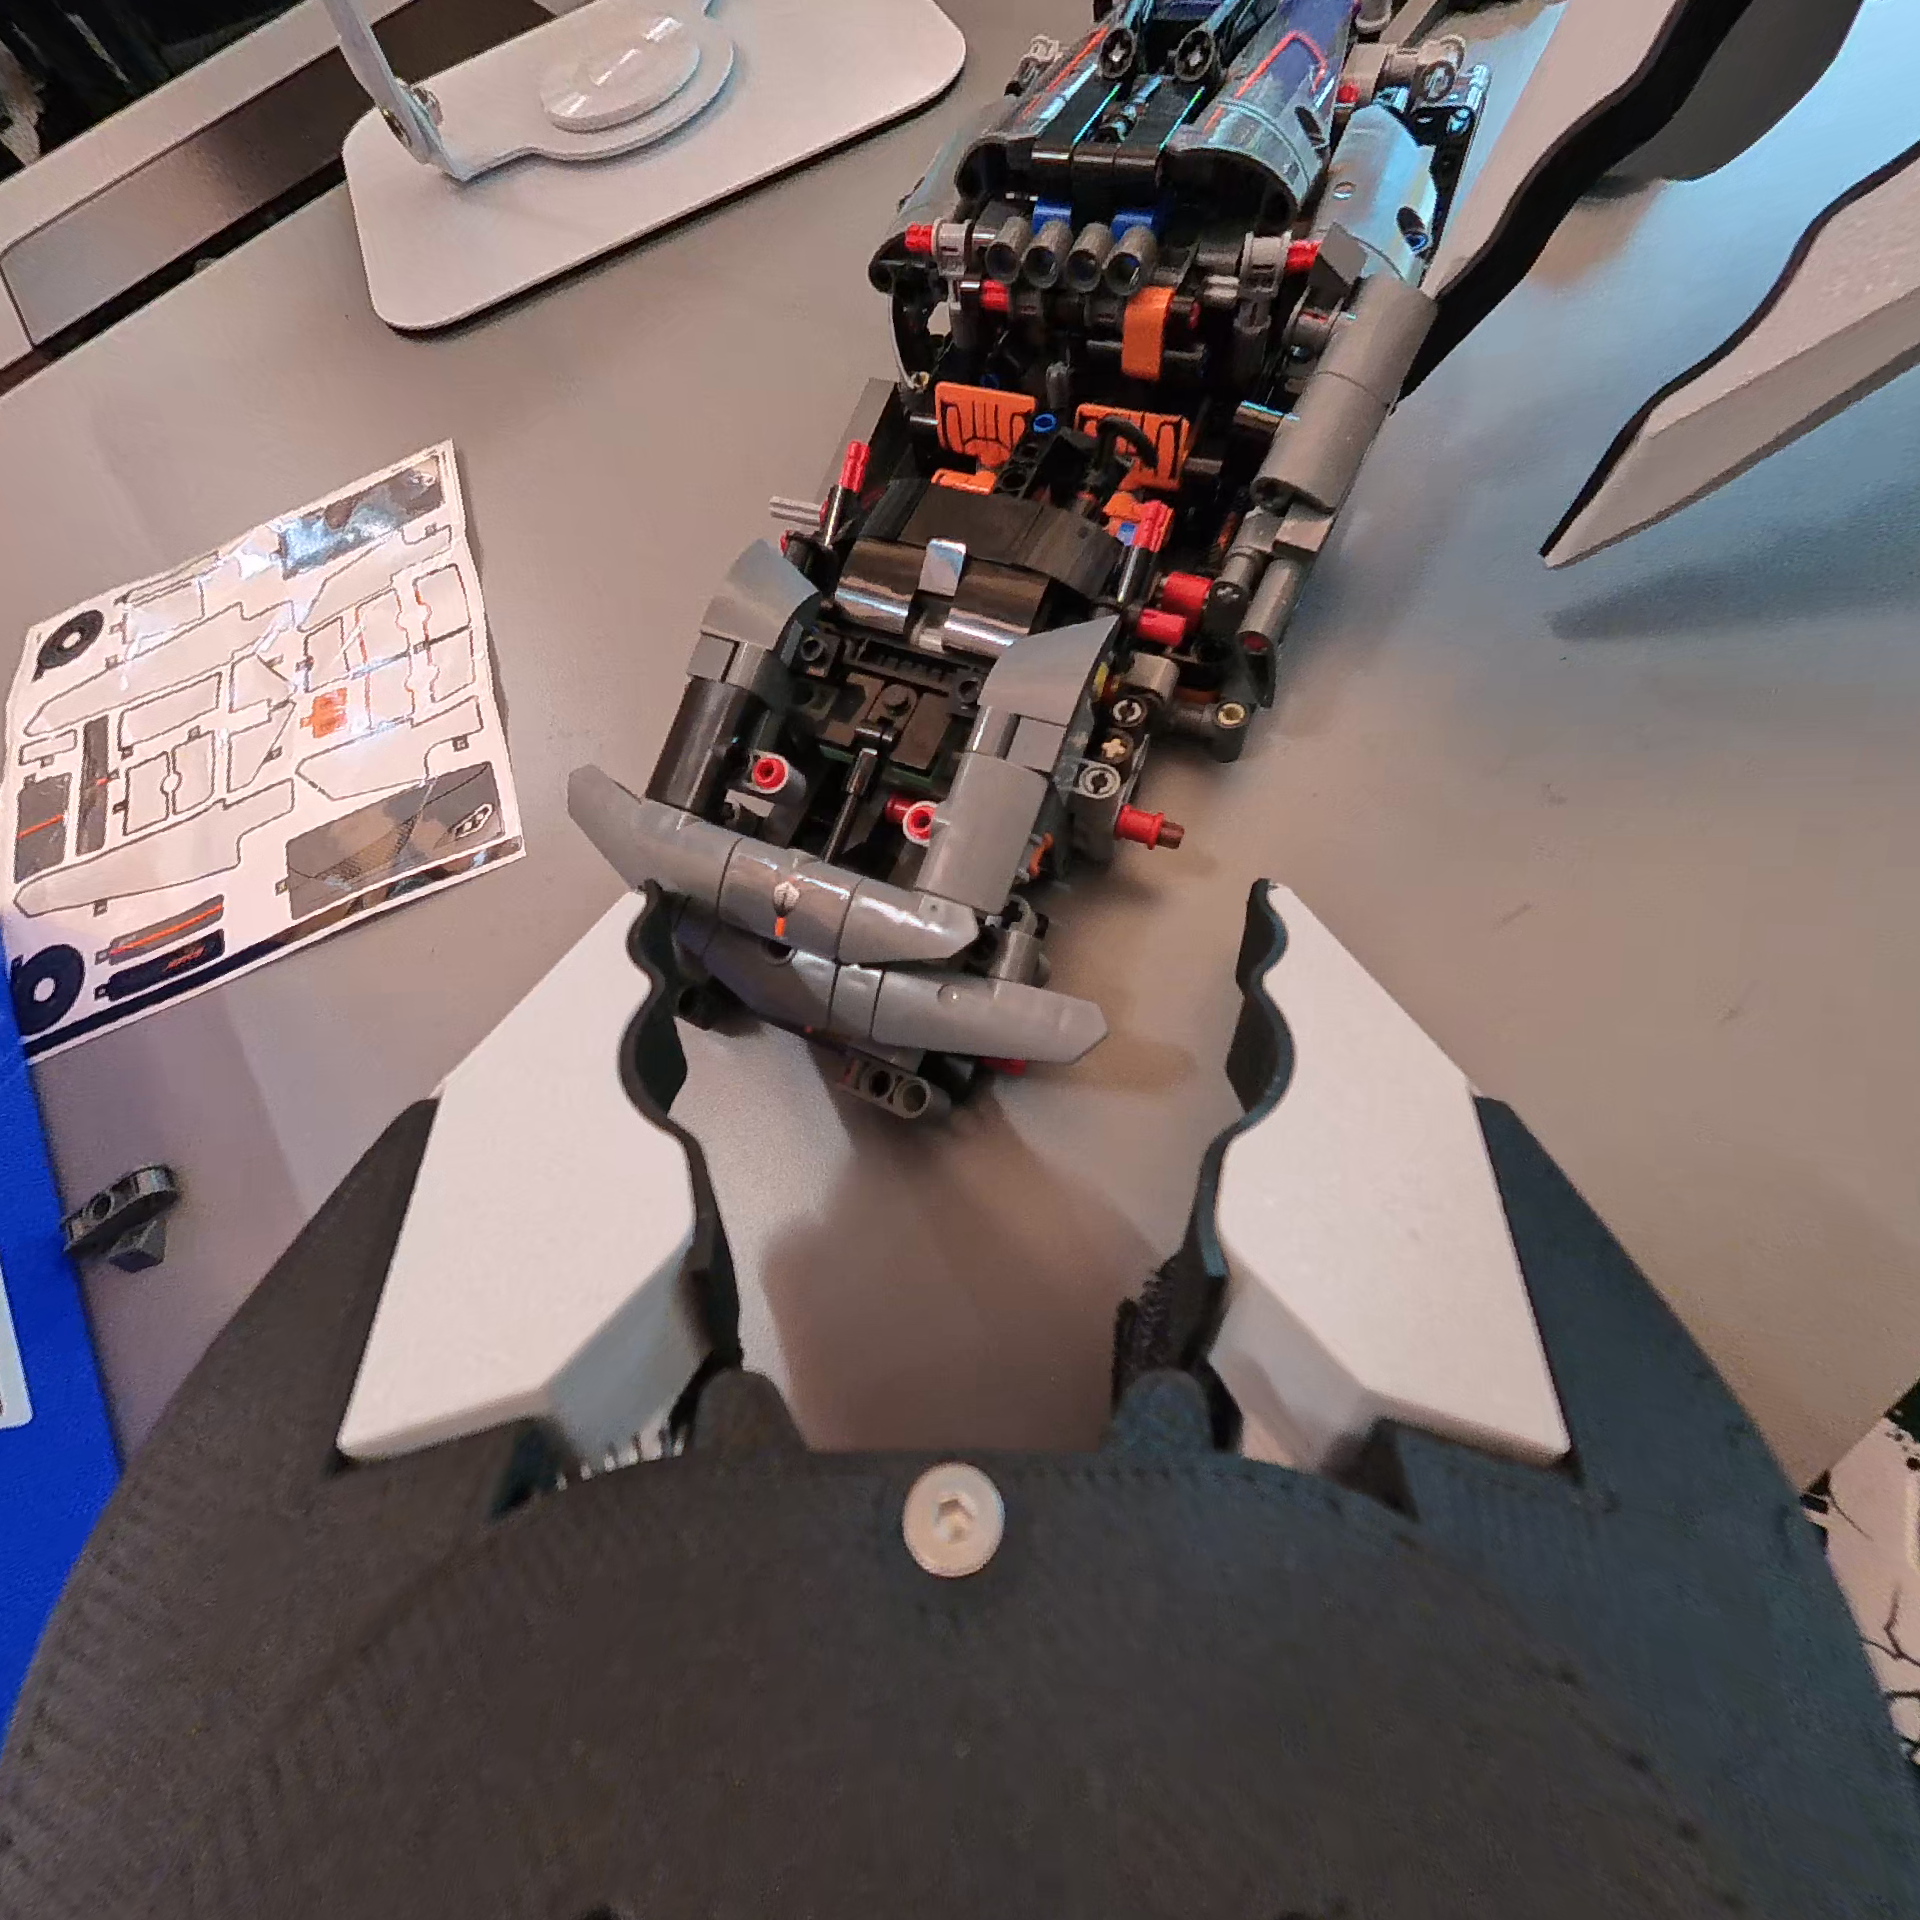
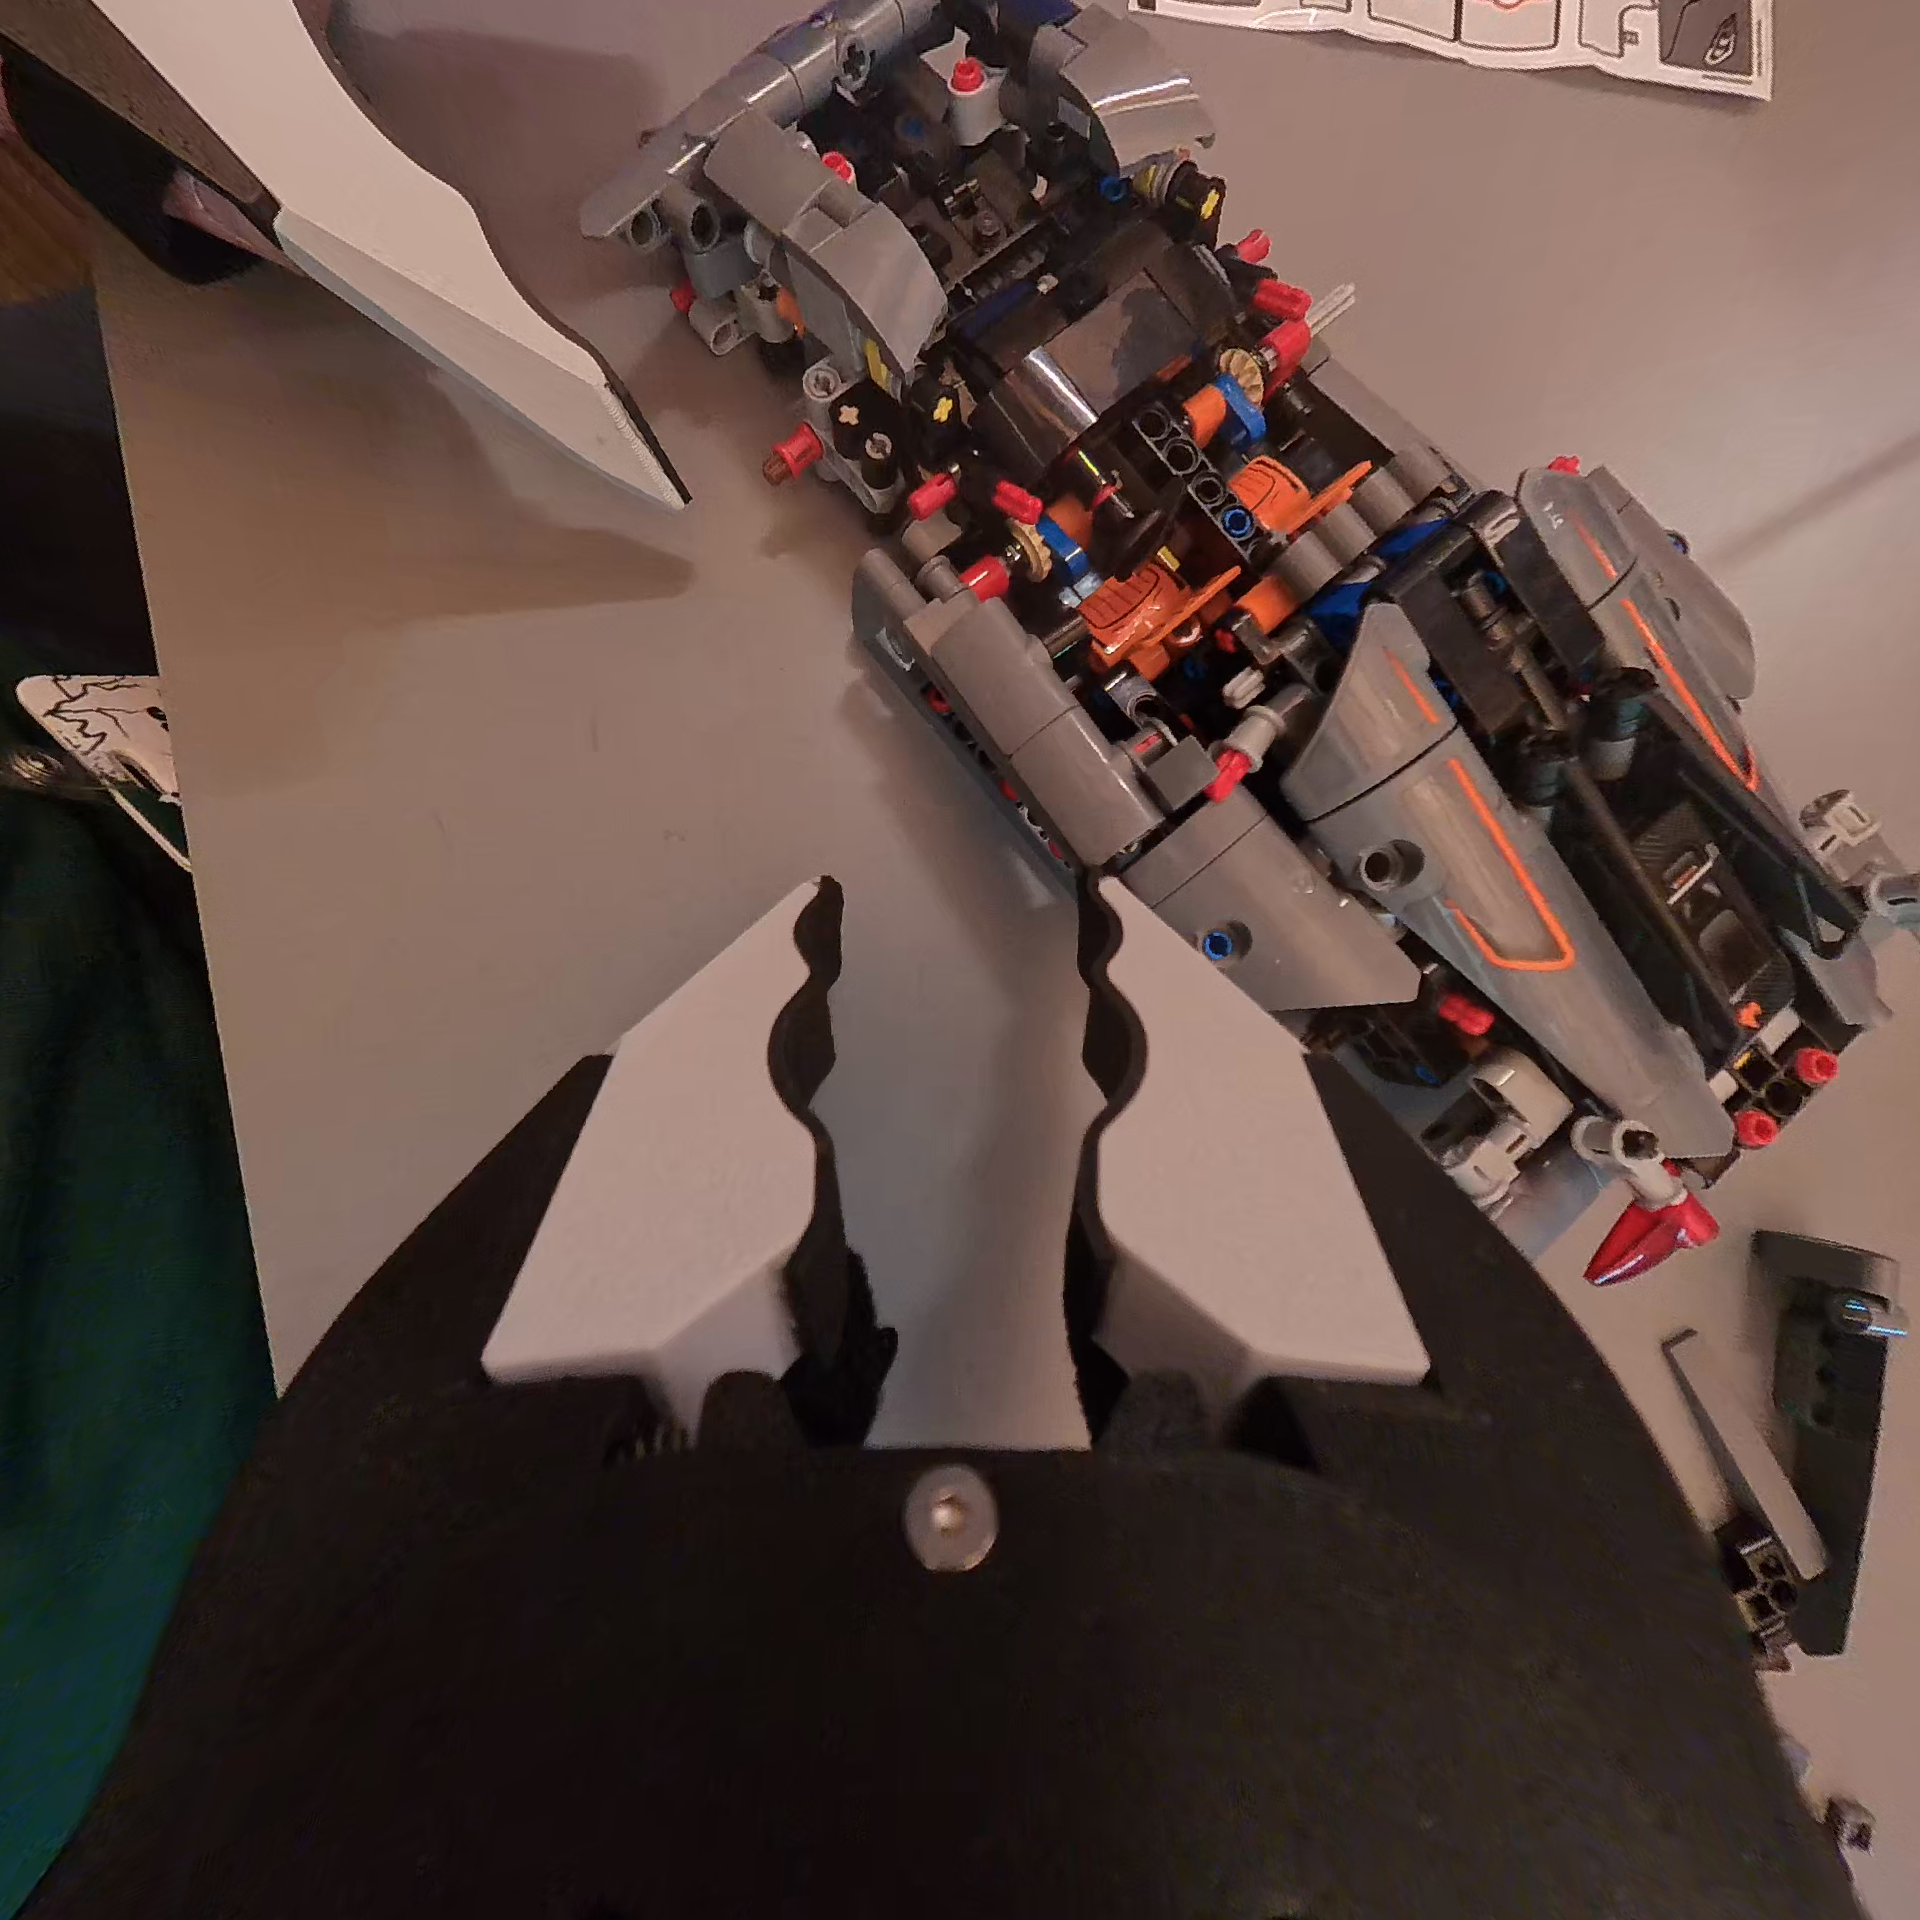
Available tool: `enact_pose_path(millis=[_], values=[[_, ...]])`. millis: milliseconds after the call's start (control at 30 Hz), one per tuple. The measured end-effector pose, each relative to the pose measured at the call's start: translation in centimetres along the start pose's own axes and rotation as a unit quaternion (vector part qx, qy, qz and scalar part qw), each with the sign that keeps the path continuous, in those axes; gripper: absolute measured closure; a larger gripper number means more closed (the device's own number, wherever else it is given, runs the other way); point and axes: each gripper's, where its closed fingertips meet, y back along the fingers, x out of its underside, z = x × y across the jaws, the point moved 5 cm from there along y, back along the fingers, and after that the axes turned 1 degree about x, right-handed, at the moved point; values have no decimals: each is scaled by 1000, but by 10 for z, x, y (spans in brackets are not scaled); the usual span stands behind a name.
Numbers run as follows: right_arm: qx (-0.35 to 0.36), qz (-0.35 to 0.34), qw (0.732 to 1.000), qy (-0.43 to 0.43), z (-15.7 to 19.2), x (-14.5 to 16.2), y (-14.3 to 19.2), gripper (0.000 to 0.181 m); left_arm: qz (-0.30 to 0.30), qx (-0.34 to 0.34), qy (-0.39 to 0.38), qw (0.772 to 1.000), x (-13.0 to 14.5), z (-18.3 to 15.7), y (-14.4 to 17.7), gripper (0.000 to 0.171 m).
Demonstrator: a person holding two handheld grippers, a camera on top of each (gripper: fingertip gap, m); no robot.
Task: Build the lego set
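The lego car (image 1: 1049, 582), grey and black with orange seats and red pins, lies on the grey table with its nose toward my left gripper (image 1: 956, 899). That gripper is open, and the car's grey front bumper (image 1: 831, 914) sits between its fingertips, with the left fingertip (image 1: 649, 935) against the bumper's end. In the right wrist view the car (image 2: 1247, 623) lies diagonally. My right gripper (image 2: 964, 883) is partly open and empty, its right fingertip (image 2: 1107, 914) close to the car's grey side panel (image 2: 1226, 894). Each gripper also shows in the other's view.
A sticker sheet (image 1: 260, 717) lies left of the car. A white monitor stand (image 1: 644, 156) stands behind. A small black piece (image 1: 120, 1210) lies by a blue box (image 1: 42, 1299). Loose black pieces (image 2: 1829, 1382) lie right of the car's rear. The table edge (image 2: 177, 831) runs at left. To reach the small black piece (image 1: 120, 1210) in a straight line is about 15 cm for my left fingers, about 30 cm for my right.
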Motion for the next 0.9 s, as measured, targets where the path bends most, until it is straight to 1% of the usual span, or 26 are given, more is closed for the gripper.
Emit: enact_pose_path(millis=[100,133,167,200,267,333,500,633,700,900], values=[[-8,7,1000,1,1,3,-4,135,0,0,0,1000,0,0,0,66],[-16,12,1000,4,3,4,-6,141,0,0,0,1000,0,0,0,66],[-28,13,999,8,7,5,-9,142,-1,1,-2,1000,0,0,0,67],[-35,12,999,14,11,4,-11,142,-1,2,-3,1000,0,-1,0,68],[-24,19,999,25,12,4,-16,137,0,0,-6,1000,0,-1,0,68],[-22,25,999,26,10,5,-16,137,1,-1,-7,1000,0,-1,0,69],[-43,14,999,13,11,6,-9,140,-1,2,-5,1000,0,-1,0,68],[-55,20,998,11,17,11,-14,139,0,-1,-8,1000,0,0,-1,69],[-56,7,998,5,20,10,-16,137,1,-2,-9,1000,0,-1,-1,69],[-54,-36,998,-23,20,12,-17,138,2,-2,-12,1000,0,-1,-2,69]])
